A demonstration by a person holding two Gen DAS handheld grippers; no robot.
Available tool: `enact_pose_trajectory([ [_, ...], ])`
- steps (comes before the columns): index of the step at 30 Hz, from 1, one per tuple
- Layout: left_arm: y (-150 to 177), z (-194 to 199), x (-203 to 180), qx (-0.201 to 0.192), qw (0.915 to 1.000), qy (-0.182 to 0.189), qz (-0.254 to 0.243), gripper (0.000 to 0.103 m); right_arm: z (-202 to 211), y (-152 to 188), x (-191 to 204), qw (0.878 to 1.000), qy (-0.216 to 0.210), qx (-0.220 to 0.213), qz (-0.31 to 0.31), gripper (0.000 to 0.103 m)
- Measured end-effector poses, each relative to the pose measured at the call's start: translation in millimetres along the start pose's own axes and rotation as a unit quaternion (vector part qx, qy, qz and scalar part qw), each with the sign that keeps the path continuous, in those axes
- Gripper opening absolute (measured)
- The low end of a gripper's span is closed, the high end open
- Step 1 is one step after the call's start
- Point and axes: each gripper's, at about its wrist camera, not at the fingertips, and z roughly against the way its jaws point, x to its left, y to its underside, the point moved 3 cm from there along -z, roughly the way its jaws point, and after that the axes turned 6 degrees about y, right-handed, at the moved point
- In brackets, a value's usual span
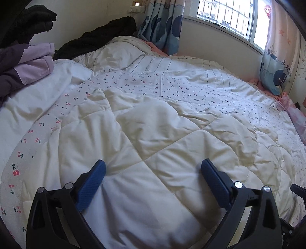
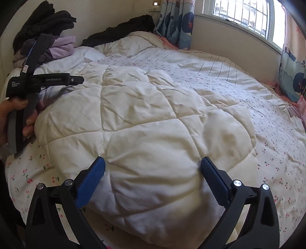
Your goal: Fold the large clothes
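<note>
A cream quilted garment (image 2: 149, 134) is lying bunched in the middle of the bed (image 2: 267, 134), on the cherry-print cover (image 2: 271, 145). Its near edge is hanging toward both cameras, and its surface is puffing up in large stitched squares.

The right gripper (image 2: 152, 166) is hovering just over the near edge of the garment. Its jaws are standing wide open, one blue pad (image 2: 91, 180) at each side of the padded fold, and they are holding nothing.

The left gripper (image 1: 153, 168) is also pointing at the garment (image 1: 153, 143) with its jaws spread wide, gripping nothing. In the right view this gripper (image 2: 76, 79) is showing from the side, at the left edge of the garment, and a hand (image 2: 23, 118) is holding its handle.

Farther back on the left, a pile of clothes (image 1: 32, 63), purple and dark, is resting on the bed. A black garment (image 1: 95, 40) is lying along the wall behind. Curtains (image 1: 162, 24) are hanging beside the window (image 1: 225, 13).
</note>
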Motion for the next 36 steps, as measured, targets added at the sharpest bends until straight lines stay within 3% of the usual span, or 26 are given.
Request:
enact_pose_trajectory([
  [6,5,11,7,0.004,0.9999,-0.004,-0.008,0.096,17,6,-7,1.0,0.009,-0.009,-0.001,0.096],
  [10,5,27,20,-0.009,0.9997,-0.014,0.015,0.096,35,8,-10,0.999,0.002,-0.035,-0.011,0.096],
  [12,6,30,31,-0.005,0.9993,-0.018,0.032,0.096,28,12,-14,1.0,-0.006,-0.016,-0.025,0.096],
  [14,13,27,38,0.014,0.999,-0.014,0.041,0.096,7,23,-21,0.998,-0.022,0.039,-0.047,0.096],
  [16,19,22,36,0.03,0.999,-0.022,0.024,0.096,8,25,-22,0.998,-0.025,0.031,-0.052,0.096],
  [19,21,32,31,0.02,0.9994,-0.029,0.004,0.096,19,23,-21,0.998,-0.023,0.026,-0.058,0.096],
  [26,22,69,62,-0.011,0.9936,0.017,0.111,0.096,46,32,-28,0.997,-0.029,0.022,-0.069,0.096],
  [28,29,76,79,-0.003,0.985,0.055,0.163,0.096,54,39,-33,0.995,-0.036,0.025,-0.085,0.096],
  [31,37,86,94,0.001,0.9752,0.086,0.204,0.096,65,54,-43,0.992,-0.044,0.032,-0.113,0.096],
  [36,55,105,119,-0.008,0.9637,0.079,0.255,0.096,75,80,-60,0.982,-0.065,0.044,-0.174,0.096],
])
